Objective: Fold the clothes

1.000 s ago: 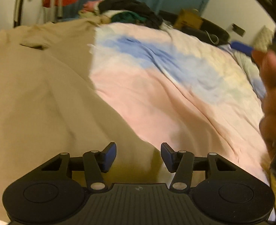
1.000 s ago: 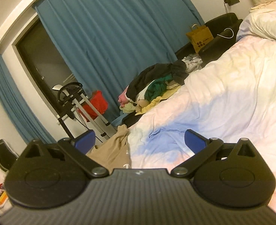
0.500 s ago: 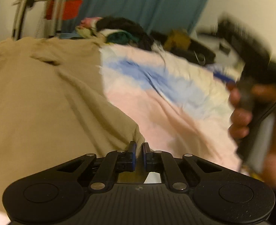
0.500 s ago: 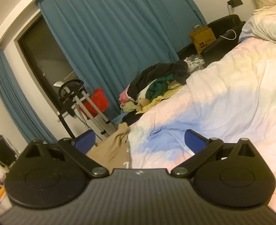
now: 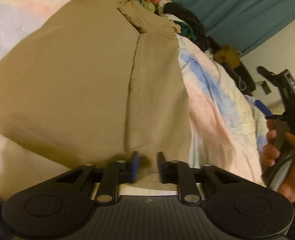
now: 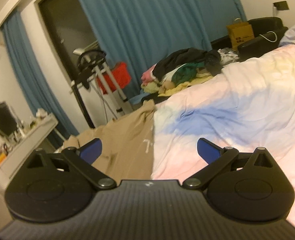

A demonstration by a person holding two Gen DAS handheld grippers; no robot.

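Tan garment (image 5: 83,84) now folded over; left gripper (image 5: 147,165) jaws reopening, blurred, empty; right gripper (image 6: 149,150) jaws wide.

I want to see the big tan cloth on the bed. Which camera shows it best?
The left wrist view: the tan cloth garment fills most of it, seam and all. The right wrist view catches only a narrow strip.

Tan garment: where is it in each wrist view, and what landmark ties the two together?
Left wrist: tan garment fills the left and centre, above the left gripper.
Right wrist: lower left of centre, left of the bedspread.
Shared landmark: pile of clothes by the blue curtain.
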